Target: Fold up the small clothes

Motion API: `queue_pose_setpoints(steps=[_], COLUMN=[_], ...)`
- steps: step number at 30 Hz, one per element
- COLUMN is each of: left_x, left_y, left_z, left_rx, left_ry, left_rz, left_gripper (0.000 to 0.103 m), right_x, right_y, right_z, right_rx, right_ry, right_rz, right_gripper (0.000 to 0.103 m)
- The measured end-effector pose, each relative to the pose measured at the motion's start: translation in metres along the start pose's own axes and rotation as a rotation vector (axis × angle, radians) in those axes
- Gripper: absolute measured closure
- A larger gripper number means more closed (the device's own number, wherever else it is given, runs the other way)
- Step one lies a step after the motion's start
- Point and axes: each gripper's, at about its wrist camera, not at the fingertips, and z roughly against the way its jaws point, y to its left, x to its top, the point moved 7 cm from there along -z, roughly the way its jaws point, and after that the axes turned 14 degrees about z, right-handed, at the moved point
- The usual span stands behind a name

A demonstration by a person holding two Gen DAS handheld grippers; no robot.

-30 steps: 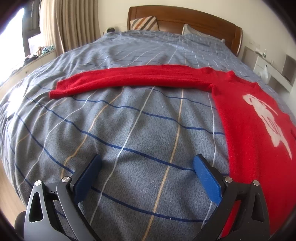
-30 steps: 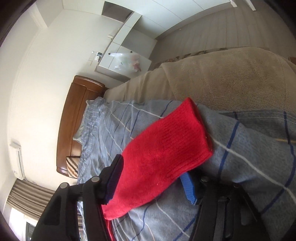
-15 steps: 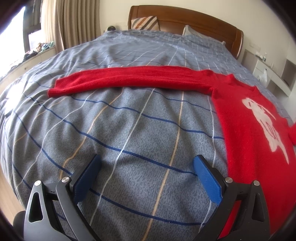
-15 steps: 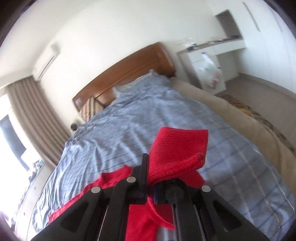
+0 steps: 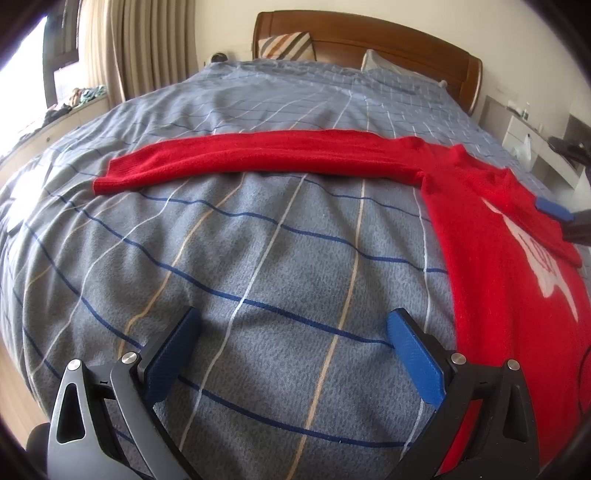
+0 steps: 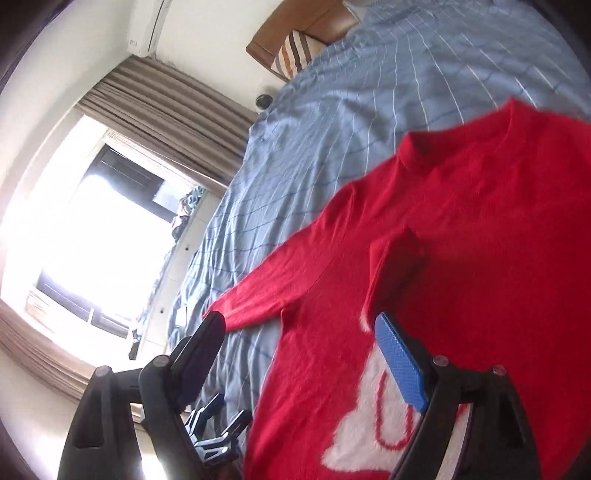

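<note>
A red knit sweater [image 5: 491,236] with a white animal motif is lying flat, front up, on a bed's grey-blue checked blanket [image 5: 258,266]. Seen from the left wrist cam, the body is sitting at the right of the blanket, and one long sleeve [image 5: 258,155] is stretching straight out to the left across the bed. The other sleeve [image 6: 399,266] is lying folded over the chest, its cuff just beside the motif. The right gripper [image 6: 299,354] is hovering over that folded sleeve w/ its jaws opening and nothing between them. The left gripper [image 5: 291,354] is sitting wide open over bare blanket, holding nothing, just beside the sweater's left edge. To do this step well, I'd judge: let the cuff settle flat on the chest before backing off, so the fold isn't dragged open; then take the outstretched sleeve at its cuff end and lay it across the same way, keeping the knit smooth. Count: 1 sweater, 2 sleeves (1 folded in, 1 out), 2 grippers, 2 pillows by the wooden headboard [image 5: 369,33], approx.
</note>
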Motion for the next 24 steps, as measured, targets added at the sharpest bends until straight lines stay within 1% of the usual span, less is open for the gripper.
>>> queue_pose_setpoints(steps=[2,3,5,7,9,11,13,14,16,18,19,20,21,23,24], left_x=[-0.001,-0.001,-0.002,-0.003,-0.003,-0.004,-0.004,-0.004,-0.005,-0.006,-0.007,-0.008,-0.008,-0.006,-0.006], left_y=[0.000,-0.001,-0.002,-0.004,-0.006,-0.007,-0.006,-0.006,-0.006,-0.007,-0.006,-0.006,-0.006,-0.005,-0.005], left_z=[0.000,-0.001,-0.002,-0.003,-0.004,-0.004,-0.003,-0.003,-0.002,-0.001,0.000,0.000,0.001,0.001,0.001], left_rx=[0.001,0.003,0.010,0.020,0.029,0.037,0.037,0.035,0.032,0.032,0.032,0.030,0.027,0.022,0.021], left_ry=[0.000,-0.001,-0.002,-0.006,-0.013,-0.020,-0.025,-0.026,-0.029,-0.031,-0.030,-0.029,-0.026,-0.021,-0.019], left_rz=[0.000,0.000,-0.005,-0.008,-0.008,-0.015,-0.021,-0.023,-0.025,-0.028,-0.029,-0.029,-0.028,-0.027,-0.026], left_gripper=[0.001,0.001,0.001,0.001,0.000,0.000,0.000,0.000,0.000,0.000,0.000,0.000,0.001,0.000,0.001], right_x=[-0.014,-0.022,-0.031,-0.030,-0.023,-0.007,0.015,0.024,0.039,0.046,0.048,0.049,0.050,0.043,0.040], right_y=[-0.008,-0.015,-0.033,-0.052,-0.064,-0.063,-0.057,-0.055,-0.053,-0.054,-0.053,-0.049,-0.038,-0.004,0.012], right_z=[0.028,0.046,0.082,0.106,0.115,0.112,0.093,0.077,0.041,0.004,-0.012,-0.024,-0.035,-0.051,-0.052], right_rx=[-0.057,-0.122,-0.299,-0.480,-0.618,-0.697,-0.734,-0.753,-0.801,-0.853,-0.872,-0.872,-0.834,-0.664,-0.582], right_ry=[-0.002,-0.008,-0.003,0.032,0.071,0.067,0.065,0.081,0.151,0.232,0.258,0.256,0.234,0.179,0.155], right_rz=[0.042,0.079,0.167,0.228,0.266,0.295,0.316,0.329,0.368,0.401,0.413,0.429,0.454,0.530,0.560], right_gripper=[0.020,0.020,0.019,0.019,0.019,0.019,0.019,0.019,0.019,0.019,0.019,0.020,0.020,0.021,0.022])
